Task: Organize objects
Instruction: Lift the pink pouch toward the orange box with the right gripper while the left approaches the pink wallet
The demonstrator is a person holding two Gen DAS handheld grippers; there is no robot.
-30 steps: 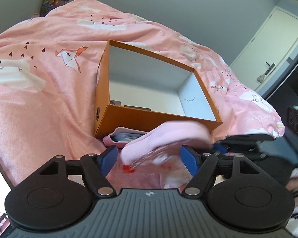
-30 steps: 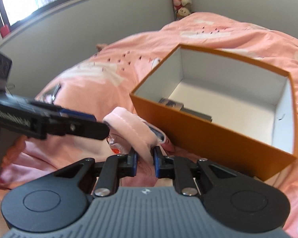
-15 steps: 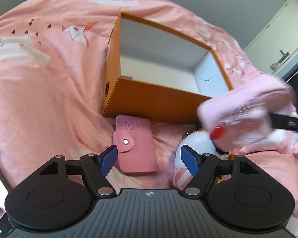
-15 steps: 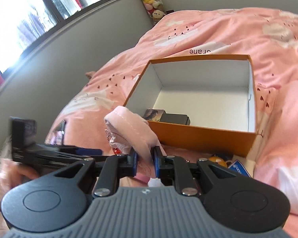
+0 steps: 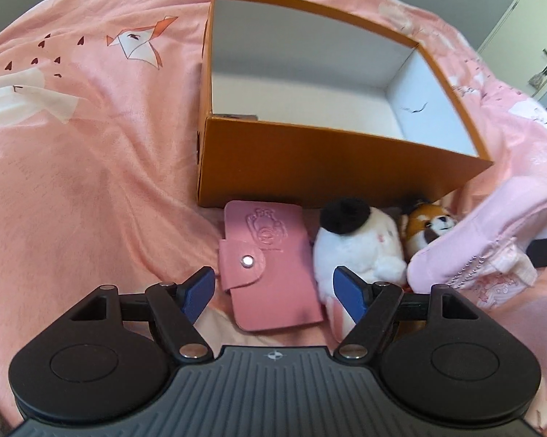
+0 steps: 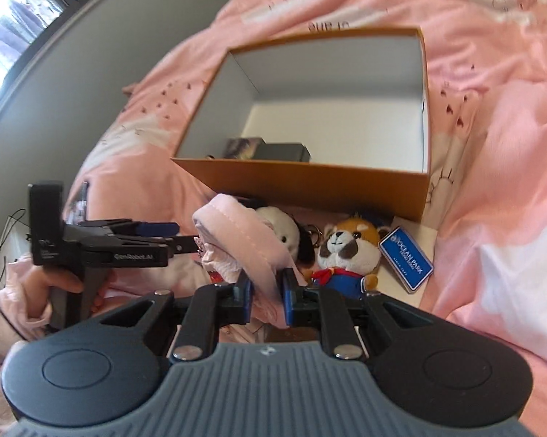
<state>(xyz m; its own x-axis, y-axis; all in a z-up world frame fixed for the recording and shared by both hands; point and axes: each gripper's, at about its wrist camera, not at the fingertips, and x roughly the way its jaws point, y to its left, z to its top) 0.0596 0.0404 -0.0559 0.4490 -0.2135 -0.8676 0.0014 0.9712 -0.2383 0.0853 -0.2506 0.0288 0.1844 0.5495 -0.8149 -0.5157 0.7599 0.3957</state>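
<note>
The orange box sits open on the pink bedspread, holding two small dark items too blurred to name. The right gripper is clamped on a pink pouch, long axis rising away up-left. The left gripper gapes over a pink wallet.

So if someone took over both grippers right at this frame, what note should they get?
Left gripper: open, empty, over the pink card wallet.
Right gripper: shut on the pink pouch, held above the bedspread, not in the orange box.
Done: two small dark items lie in the box's near corner.
Left: pouch, wallet, white plush, red panda plush and blue Ocean Park tag, all lying in front of the box.
</note>
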